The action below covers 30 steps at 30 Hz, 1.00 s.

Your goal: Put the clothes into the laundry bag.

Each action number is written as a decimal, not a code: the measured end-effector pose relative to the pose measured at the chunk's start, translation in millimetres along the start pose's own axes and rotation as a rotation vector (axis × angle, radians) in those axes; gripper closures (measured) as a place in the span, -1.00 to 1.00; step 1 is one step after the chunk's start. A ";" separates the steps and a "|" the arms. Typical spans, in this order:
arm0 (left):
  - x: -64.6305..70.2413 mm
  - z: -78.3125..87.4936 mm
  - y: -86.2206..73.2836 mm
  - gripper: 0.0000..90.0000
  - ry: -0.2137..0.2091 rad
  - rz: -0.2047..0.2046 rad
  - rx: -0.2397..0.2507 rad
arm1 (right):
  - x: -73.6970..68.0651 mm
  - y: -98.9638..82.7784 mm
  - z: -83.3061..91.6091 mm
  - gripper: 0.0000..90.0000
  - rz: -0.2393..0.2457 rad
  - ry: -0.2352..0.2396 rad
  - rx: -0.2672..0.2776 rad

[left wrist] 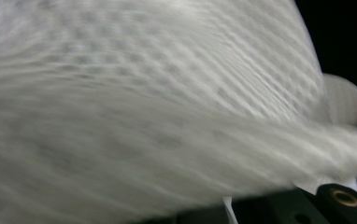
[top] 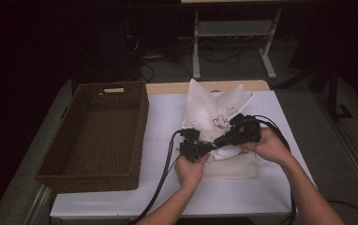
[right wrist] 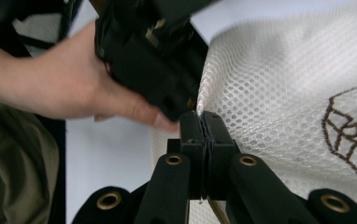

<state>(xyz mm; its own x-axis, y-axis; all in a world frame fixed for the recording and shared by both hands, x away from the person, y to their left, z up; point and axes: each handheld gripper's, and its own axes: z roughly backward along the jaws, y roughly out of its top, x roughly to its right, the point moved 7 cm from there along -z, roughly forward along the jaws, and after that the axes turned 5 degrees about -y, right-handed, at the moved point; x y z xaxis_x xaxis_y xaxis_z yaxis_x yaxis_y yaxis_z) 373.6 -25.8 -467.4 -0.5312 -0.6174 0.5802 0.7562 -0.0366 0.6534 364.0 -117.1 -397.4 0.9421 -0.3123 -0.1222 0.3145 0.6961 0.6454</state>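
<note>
A white mesh bag [top: 214, 117] with a small brown stitched motif [right wrist: 345, 135] stands bunched up in the middle of the white table. My right gripper [right wrist: 202, 119] has its jaws pressed together on the bag's mesh edge; in the high view the right gripper [top: 220, 139] reaches in from the right. My left gripper [top: 206, 146] meets the same edge from the left, right beside it. In the right gripper view the left gripper [right wrist: 183, 105] pinches the mesh just above my right jaws. Blurred mesh [left wrist: 167, 93] lies close over the left gripper view.
A dark brown wicker basket [top: 139, 136] with nothing in it takes up the table's left side. Under the bag lies a folded pale cloth [top: 233, 169]. White table top [top: 242, 197] shows in front of the hands. Table legs and cables sit on the floor behind.
</note>
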 end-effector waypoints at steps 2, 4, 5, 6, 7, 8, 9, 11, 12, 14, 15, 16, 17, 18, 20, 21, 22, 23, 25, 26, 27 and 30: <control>-2.1 -3.4 0.0 0.83 0.016 -0.013 -0.003 | 3.7 -7.4 -5.6 0.96 -0.027 0.009 -0.013; -3.6 -6.1 -0.3 0.83 0.021 -0.015 0.001 | 4.7 -12.1 -8.0 0.96 -0.037 0.015 -0.007; -3.7 -6.4 0.3 0.83 0.027 -0.016 0.008 | 4.3 -12.4 -7.4 0.96 -0.041 0.019 0.004; -3.0 -6.3 1.0 0.83 0.033 -0.021 0.016 | 4.1 -12.3 -6.0 0.96 -0.043 0.020 0.014; -2.0 -5.8 2.0 0.83 0.042 -0.026 0.025 | 3.9 -12.1 -4.5 0.96 -0.043 0.017 0.017; -0.8 -4.9 2.6 0.83 0.047 -0.029 0.031 | 3.9 -11.9 -3.4 0.96 -0.040 0.018 0.021; 0.4 -4.6 2.7 0.83 0.045 -0.028 0.033 | 4.1 -11.5 -2.2 0.96 -0.043 0.019 0.028; 2.3 -2.2 1.8 0.81 0.049 -0.043 0.021 | 6.8 -13.7 -1.7 0.96 -0.049 0.011 0.019; 3.2 -0.9 0.8 0.78 0.048 -0.050 0.006 | 9.2 -16.1 -3.6 0.96 -0.047 -0.006 0.002; 4.5 1.2 -3.9 0.71 0.037 -0.058 -0.040 | 13.4 -20.9 -8.2 0.95 -0.055 -0.019 -0.028; 4.7 2.9 -7.2 0.66 0.042 -0.071 -0.062 | 14.5 -22.8 -10.6 0.95 -0.063 -0.018 -0.037; 5.1 4.9 -10.6 0.61 0.039 -0.084 -0.082 | 15.6 -24.5 -12.7 0.95 -0.065 -0.017 -0.045; 5.5 7.3 -14.4 0.56 0.032 -0.091 -0.103 | 16.3 -25.7 -14.6 0.95 -0.067 -0.014 -0.053; 5.5 10.6 -18.0 0.49 0.025 -0.097 -0.125 | 16.3 -26.4 -16.4 0.95 -0.070 -0.016 -0.059; 7.3 18.7 -23.1 0.34 0.015 -0.118 -0.150 | 17.3 -27.6 -19.6 0.95 -0.066 -0.021 -0.076; 8.5 23.0 -25.5 0.30 0.010 -0.126 -0.164 | 17.8 -27.8 -21.1 0.95 -0.064 -0.024 -0.082; 9.7 26.8 -27.7 0.24 0.000 -0.128 -0.180 | 17.8 -27.9 -22.5 0.95 -0.062 -0.024 -0.088; 10.9 31.2 -30.0 0.19 -0.004 -0.133 -0.195 | 17.6 -27.9 -23.8 0.95 -0.061 -0.026 -0.094; 13.2 39.1 -34.8 0.11 -0.001 -0.164 -0.211 | 17.9 -28.0 -25.5 0.95 -0.062 -0.034 -0.104; 13.7 41.9 -37.4 0.08 0.007 -0.178 -0.223 | 18.2 -27.8 -25.6 0.95 -0.061 -0.033 -0.101; 13.2 43.3 -40.1 0.07 0.016 -0.187 -0.236 | 18.8 -27.7 -25.6 0.95 -0.058 -0.034 -0.098; 9.3 34.8 -45.3 0.08 0.024 -0.173 -0.267 | 18.8 -26.8 -25.9 0.95 -0.055 -0.035 -0.094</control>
<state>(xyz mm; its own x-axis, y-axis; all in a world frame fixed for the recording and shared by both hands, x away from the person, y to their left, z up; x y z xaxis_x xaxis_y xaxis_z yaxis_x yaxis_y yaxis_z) 321.1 -2.6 -474.7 -0.6537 -0.6026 0.4578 0.7309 -0.3457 0.5885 376.3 -124.9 -436.4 0.9190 -0.3727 -0.1282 0.3766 0.7343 0.5648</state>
